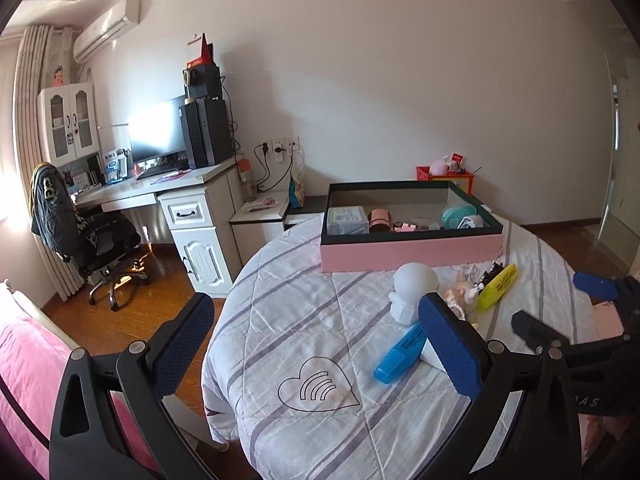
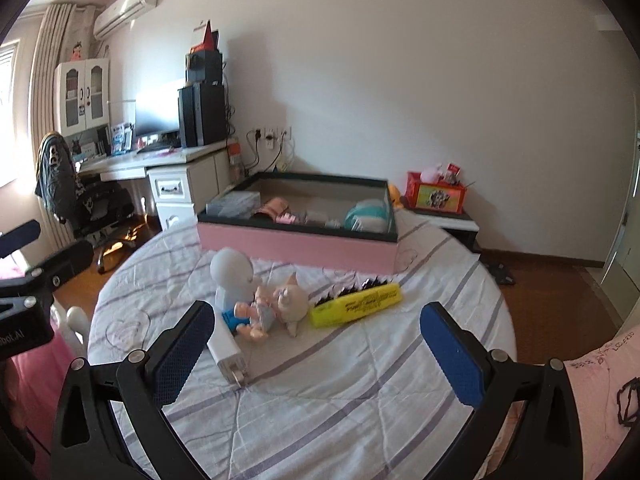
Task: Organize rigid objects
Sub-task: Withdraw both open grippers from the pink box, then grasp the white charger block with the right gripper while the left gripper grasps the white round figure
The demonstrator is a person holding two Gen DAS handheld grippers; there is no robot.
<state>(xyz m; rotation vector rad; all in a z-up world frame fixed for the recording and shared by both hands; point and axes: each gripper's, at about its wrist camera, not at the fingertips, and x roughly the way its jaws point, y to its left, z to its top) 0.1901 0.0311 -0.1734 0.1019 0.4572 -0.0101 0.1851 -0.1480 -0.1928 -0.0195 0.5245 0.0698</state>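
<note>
While both grippers hang empty above the quilted bed, the loose items wait short of the pink box.

Left wrist view. Left gripper: jaws wide apart, holding nothing. Pink box: far side of the bed, already part filled. Blue highlighter: lying flat, nearest the gripper, partly behind its right finger. White figure: upright, just beyond the highlighter. Yellow highlighter: further right.

Right wrist view. Right gripper: jaws likewise spread, empty. White charger: flat beside the left finger, prongs toward the camera. Doll: on its side, touching the white figure and just beside the yellow highlighter.

Handling note, as judgement: take the yellow highlighter across its barrel, square to its length; approach from the clear side so the doll is not dragged along.
</note>
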